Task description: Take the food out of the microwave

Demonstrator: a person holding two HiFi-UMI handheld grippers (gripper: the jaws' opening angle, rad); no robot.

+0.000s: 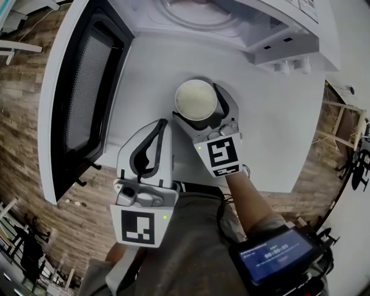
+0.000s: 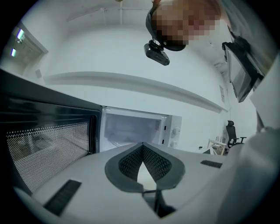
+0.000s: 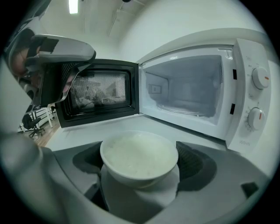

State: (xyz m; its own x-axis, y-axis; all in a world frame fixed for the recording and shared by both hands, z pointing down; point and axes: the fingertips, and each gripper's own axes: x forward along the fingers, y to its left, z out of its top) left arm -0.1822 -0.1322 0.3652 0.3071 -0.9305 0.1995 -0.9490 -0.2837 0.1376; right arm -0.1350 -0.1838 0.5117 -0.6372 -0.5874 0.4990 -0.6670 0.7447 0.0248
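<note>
A white bowl of rice (image 1: 196,99) (image 3: 139,156) is outside the microwave (image 1: 196,14) (image 3: 188,87), over the white table (image 1: 272,133) just in front of the empty cavity. My right gripper (image 1: 201,104) (image 3: 140,154) is shut on the bowl, one jaw on each side. Whether the bowl rests on the table cannot be told. My left gripper (image 1: 162,123) (image 2: 142,145) is shut on nothing, close to the body and left of the bowl, tips pointing at the microwave.
The microwave door (image 1: 87,87) (image 3: 100,92) (image 2: 43,148) stands wide open to the left. Two knobs (image 3: 261,78) sit on the control panel at the right. The table's near edge is by my body, with wooden floor (image 1: 34,75) beyond. A screen device (image 1: 277,254) rides the right forearm.
</note>
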